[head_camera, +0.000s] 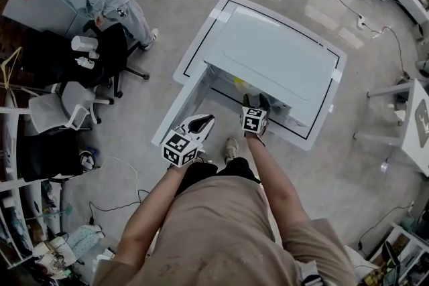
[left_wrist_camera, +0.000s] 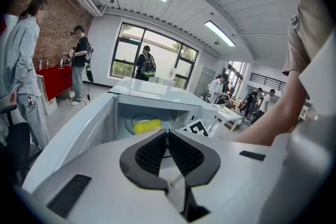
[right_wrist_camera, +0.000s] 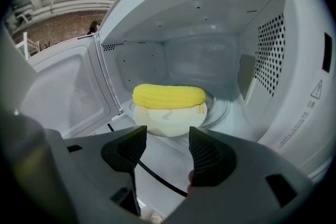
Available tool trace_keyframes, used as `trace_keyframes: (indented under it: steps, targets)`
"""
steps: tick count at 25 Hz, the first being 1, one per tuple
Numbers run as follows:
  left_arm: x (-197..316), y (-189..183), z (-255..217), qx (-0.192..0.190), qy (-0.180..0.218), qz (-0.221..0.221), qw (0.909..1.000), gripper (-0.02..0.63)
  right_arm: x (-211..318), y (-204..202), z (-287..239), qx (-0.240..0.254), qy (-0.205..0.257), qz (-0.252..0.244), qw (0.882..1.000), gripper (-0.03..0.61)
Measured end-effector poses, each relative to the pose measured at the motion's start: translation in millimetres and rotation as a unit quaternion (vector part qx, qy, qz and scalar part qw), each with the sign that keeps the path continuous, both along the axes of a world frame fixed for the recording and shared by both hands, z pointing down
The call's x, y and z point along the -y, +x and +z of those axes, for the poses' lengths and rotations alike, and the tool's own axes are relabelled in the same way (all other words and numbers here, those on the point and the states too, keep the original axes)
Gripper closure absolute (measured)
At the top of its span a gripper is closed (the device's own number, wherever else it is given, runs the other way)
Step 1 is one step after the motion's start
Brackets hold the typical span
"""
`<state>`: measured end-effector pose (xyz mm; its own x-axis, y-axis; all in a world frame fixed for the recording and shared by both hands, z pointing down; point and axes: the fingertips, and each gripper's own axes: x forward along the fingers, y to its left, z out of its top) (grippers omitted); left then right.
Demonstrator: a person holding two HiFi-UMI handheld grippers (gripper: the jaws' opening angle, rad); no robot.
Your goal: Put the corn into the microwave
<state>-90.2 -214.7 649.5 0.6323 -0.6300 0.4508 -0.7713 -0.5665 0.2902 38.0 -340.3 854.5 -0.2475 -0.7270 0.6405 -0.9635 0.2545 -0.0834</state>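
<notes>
The corn is lying across a white bowl inside the microwave, whose door is standing open at the microwave's left. The right gripper is hovering at the microwave's mouth, jaws spread wide with nothing between them, apart from the corn. The left gripper is hanging outside the microwave, jaws pressed together on nothing. The cob is looking firm, light and round, so likely to roll off the bowl; any regrip is best taken gently across its middle. The placing is looking done
</notes>
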Motion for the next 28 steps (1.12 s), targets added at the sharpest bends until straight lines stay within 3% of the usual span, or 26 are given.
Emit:
trace_keyframes:
  steps: [21, 25, 28]
  targets:
    - [-13.4, -7.2, -3.7, 0.007, -0.002, -0.002, 1.0, 0.609, 45.4, 4.2, -11.2, -0.028, 0.011, 0.003, 1.0, 0.337]
    - [-9.8, -8.4, -7.4, 0.001, 0.006, 0.007, 1.0, 0.609, 27.1, 6.3, -21.0, -0.01, 0.025, 0.005, 1.0, 0.337]
    - [-7.4, -5.7, -13.3, -0.011, 0.015, 0.019, 0.9997, 0.609, 2.3, 11.6, -34.3, 0.035, 0.023, 0.019, 0.999, 0.337]
